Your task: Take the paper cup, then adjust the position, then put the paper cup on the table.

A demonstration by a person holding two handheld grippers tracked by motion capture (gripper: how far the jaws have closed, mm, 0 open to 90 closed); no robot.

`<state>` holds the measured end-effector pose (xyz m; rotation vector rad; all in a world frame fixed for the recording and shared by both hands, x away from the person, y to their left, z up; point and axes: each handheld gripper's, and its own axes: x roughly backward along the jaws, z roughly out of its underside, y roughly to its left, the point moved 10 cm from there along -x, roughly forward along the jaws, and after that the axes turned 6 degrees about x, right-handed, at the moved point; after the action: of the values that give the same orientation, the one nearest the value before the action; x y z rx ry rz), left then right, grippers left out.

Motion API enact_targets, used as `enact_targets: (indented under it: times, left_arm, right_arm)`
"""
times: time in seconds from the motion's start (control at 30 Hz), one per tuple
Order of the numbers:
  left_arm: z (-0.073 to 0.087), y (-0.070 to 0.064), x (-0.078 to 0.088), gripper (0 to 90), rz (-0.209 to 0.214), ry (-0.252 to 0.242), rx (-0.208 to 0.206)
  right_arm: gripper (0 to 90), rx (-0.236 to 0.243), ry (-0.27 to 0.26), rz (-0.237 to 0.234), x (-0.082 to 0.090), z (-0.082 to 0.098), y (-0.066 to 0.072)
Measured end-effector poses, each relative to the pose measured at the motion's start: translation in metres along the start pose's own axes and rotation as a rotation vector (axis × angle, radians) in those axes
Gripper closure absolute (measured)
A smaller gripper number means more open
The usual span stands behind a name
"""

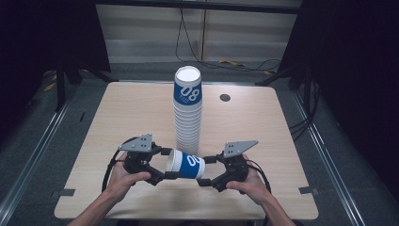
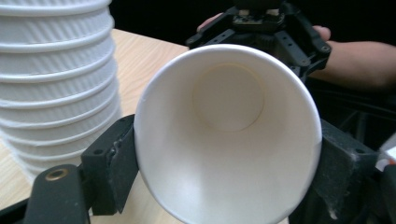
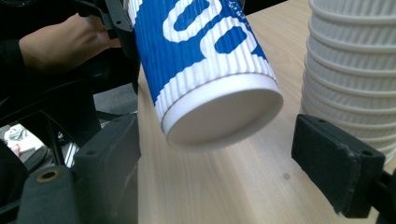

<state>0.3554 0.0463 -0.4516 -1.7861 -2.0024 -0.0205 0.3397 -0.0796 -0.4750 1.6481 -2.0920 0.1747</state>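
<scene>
A tall stack of white ribbed paper cups stands mid-table, its top cup banded blue with "08". One matching cup lies sideways in the air in front of the stack. My left gripper is shut on its rim end; in the left gripper view the cup's open mouth faces the camera with a jaw pressed on each side. My right gripper is open around the cup's base end. In the right gripper view the white base hangs between the spread pads, touching neither.
The light wooden table has a black grommet hole behind and right of the stack. The stack stands close to the left gripper's left jaw and near the right gripper's right pad, stack. Cables lie on the floor beyond the table.
</scene>
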Motion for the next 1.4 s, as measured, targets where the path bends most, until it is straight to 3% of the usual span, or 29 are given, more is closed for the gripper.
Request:
enact_targets:
  times: [0.47,0.6,0.87,0.93,1.13,1.27,1.4]
  left_arm:
    - [0.008,0.008,0.011,19.1,-0.057,0.067,0.020]
    - [0.011,0.013,0.016,19.1,-0.078,0.099,0.016]
    - [0.019,0.026,0.025,19.0,-0.122,0.115,0.043]
    - [0.015,0.028,0.039,19.0,-0.163,0.124,0.044]
    - [0.014,0.032,0.050,19.1,-0.198,0.144,0.048]
    - [0.016,0.037,0.056,19.0,-0.228,0.182,0.053]
    - [0.009,0.051,0.066,18.9,-0.306,0.183,0.079]
  right_arm:
    - [16.5,-0.028,0.026,0.061,0.016,0.015,-0.008]
    - [17.1,-0.040,0.035,0.109,0.021,0.019,-0.016]
    - [18.1,-0.075,-0.015,0.185,0.031,0.020,-0.029]
    - [18.3,-0.078,-0.013,0.193,0.032,0.021,-0.030]
    - [18.5,-0.065,0.002,0.193,0.028,0.023,-0.029]
    - [18.1,-0.073,-0.018,0.241,0.034,0.023,-0.036]
    - [18.1,-0.091,-0.031,0.273,0.042,0.028,-0.041]
